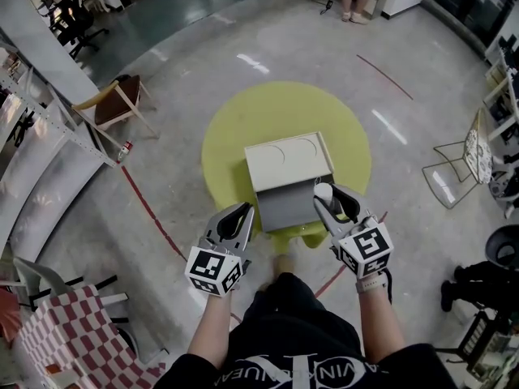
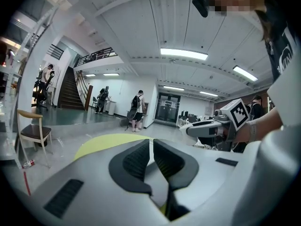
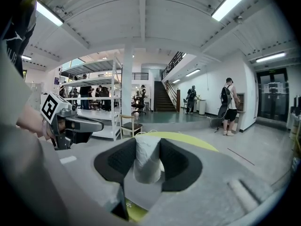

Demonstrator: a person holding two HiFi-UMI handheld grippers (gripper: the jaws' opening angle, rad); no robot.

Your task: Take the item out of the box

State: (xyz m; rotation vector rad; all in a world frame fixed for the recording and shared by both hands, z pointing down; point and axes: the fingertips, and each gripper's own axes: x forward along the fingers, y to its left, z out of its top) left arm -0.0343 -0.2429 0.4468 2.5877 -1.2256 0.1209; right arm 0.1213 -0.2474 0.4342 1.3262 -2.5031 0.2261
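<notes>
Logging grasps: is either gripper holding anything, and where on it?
Right gripper clamps the white roll by its sides; left gripper is shut, holding nothing.

Overhead; two low views across table (image 1: 235,128)

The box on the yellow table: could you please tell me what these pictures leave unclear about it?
Box interior: head view, too small to tell whether anything lies inside.
White item: right gripper view, lower end hidden by the right hand-held gripper; head view, too small to identify.
</notes>
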